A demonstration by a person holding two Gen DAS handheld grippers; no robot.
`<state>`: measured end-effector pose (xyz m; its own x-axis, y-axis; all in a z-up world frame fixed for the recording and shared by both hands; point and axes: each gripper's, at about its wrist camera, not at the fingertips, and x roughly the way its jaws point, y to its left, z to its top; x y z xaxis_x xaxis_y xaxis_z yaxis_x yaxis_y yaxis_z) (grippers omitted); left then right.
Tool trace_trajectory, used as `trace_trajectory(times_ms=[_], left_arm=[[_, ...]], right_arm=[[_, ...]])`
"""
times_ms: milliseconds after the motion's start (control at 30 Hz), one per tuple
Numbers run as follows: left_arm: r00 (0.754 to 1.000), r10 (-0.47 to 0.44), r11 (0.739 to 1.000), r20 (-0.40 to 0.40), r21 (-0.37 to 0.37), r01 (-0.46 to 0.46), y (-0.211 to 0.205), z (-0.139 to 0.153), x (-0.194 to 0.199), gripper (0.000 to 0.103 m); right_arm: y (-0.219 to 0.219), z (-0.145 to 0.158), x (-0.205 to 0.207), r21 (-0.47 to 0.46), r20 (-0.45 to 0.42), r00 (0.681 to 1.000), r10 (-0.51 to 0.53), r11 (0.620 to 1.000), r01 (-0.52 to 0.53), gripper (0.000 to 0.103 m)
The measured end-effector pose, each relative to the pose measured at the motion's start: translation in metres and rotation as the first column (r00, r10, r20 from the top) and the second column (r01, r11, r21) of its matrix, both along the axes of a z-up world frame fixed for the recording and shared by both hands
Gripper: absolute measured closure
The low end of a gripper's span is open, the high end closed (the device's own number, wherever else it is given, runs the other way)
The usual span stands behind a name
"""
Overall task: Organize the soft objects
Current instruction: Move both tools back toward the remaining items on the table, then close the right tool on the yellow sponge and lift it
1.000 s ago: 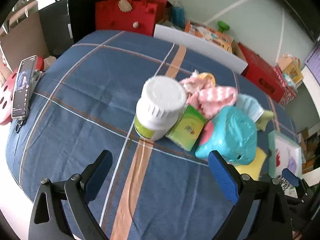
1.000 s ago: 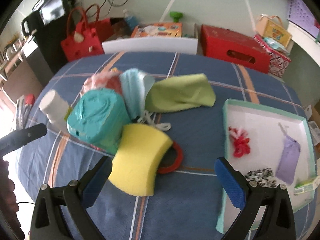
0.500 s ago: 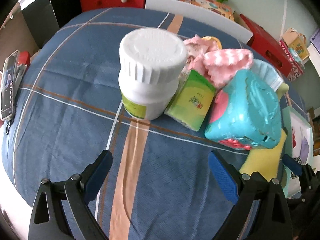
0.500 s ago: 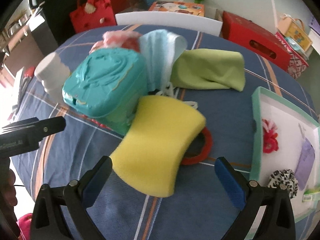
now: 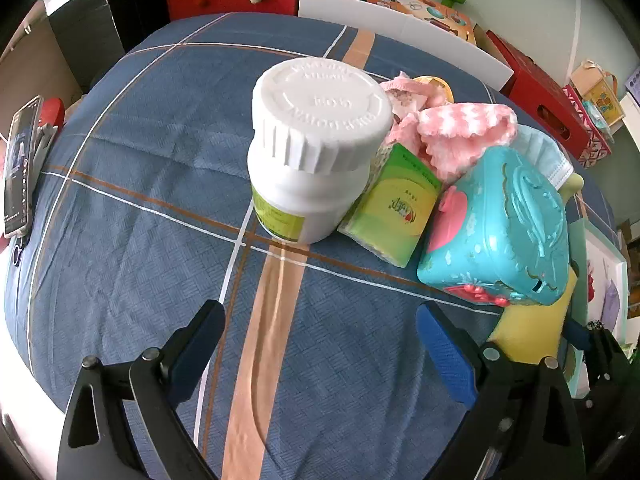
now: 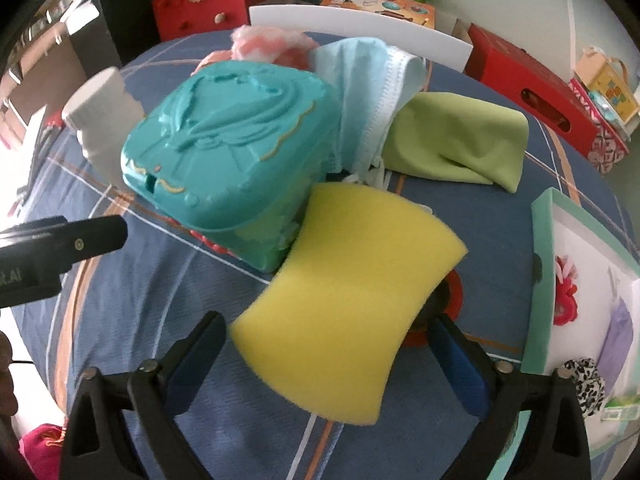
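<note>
My right gripper point(image 6: 324, 356), jaws just closing but not yet pressing, straddles the yellow sponge point(image 6: 348, 280) at lower centre; my left gripper point(image 5: 320, 336) gapes empty below the white bottle point(image 5: 316, 152).

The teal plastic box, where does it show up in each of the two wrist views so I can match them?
Left wrist: teal plastic box at right of centre, beside the green packet.
Right wrist: teal plastic box at upper left of centre, lid facing the camera.
Shared landmark: the yellow sponge leans against the box in both; in the left view it peeks out below the box.
</note>
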<state>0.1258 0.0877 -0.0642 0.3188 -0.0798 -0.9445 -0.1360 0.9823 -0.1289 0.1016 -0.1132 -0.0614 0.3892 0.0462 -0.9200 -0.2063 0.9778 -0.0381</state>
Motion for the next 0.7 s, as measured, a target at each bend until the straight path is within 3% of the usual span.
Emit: trace_trajectory(times_ms=[233,700], left_arm=[[1.000,0.001,1.000,0.001,-0.004,-0.001,0.000,0.002,0.002,0.007],[1.000,0.006,1.000,0.013,-0.012,-0.006,0.001,0.005,0.000,0.007]], right_arm=[[-0.016,0.003,0.003,0.051,0.001,1.000,-0.030,0.998,0.030,0.026],[-0.047,0.012,-0.002,0.130,0.004,0.997,-0.071,0.989,0.070,0.031]])
